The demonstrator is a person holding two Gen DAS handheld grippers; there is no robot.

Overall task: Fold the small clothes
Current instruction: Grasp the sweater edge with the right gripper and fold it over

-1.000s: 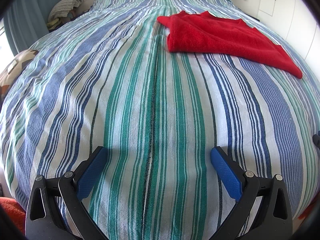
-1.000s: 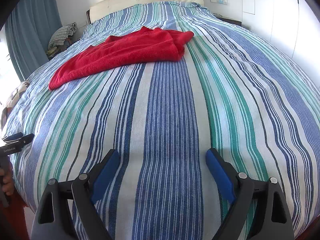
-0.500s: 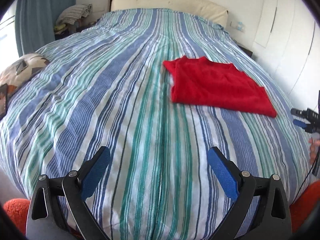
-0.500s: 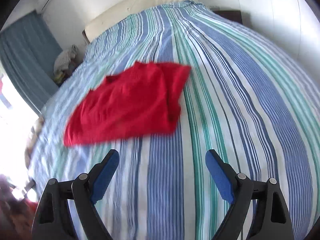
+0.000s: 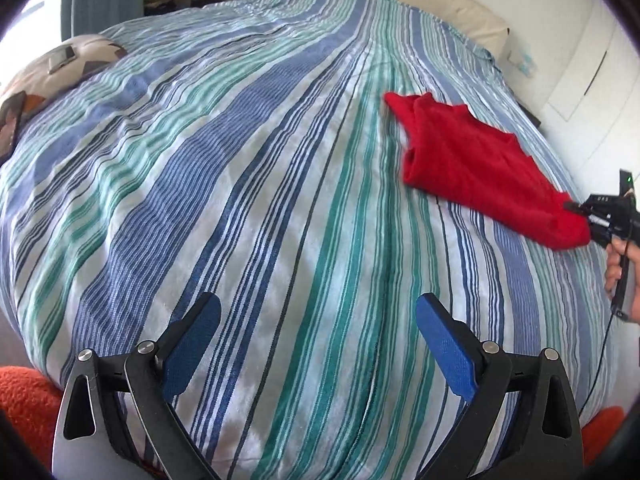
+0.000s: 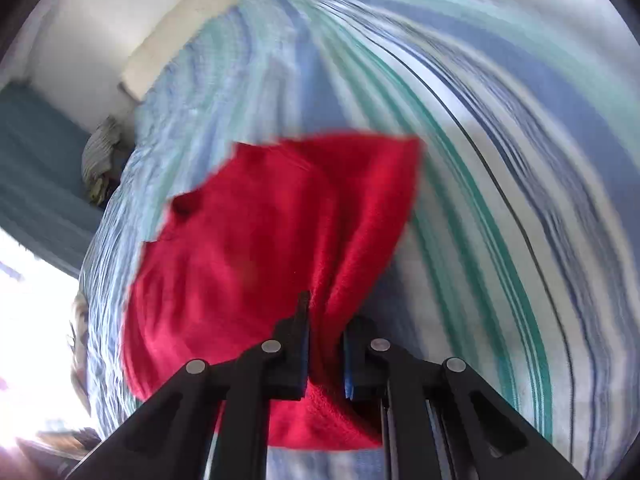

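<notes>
Right wrist: right gripper [image 6: 325, 354] closing on red garment [image 6: 260, 248] edge (left gripper [image 5: 318, 344] spread, striped bedspread [image 5: 240, 184] beneath)

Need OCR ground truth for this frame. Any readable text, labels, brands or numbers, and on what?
None readable.
Right claw: pale markings on its black body in the left wrist view, too small to read.
Small item on the wall past the striped bed cover: too blurred to tell if it bears print.
Red garment: no label or print visible.
</notes>
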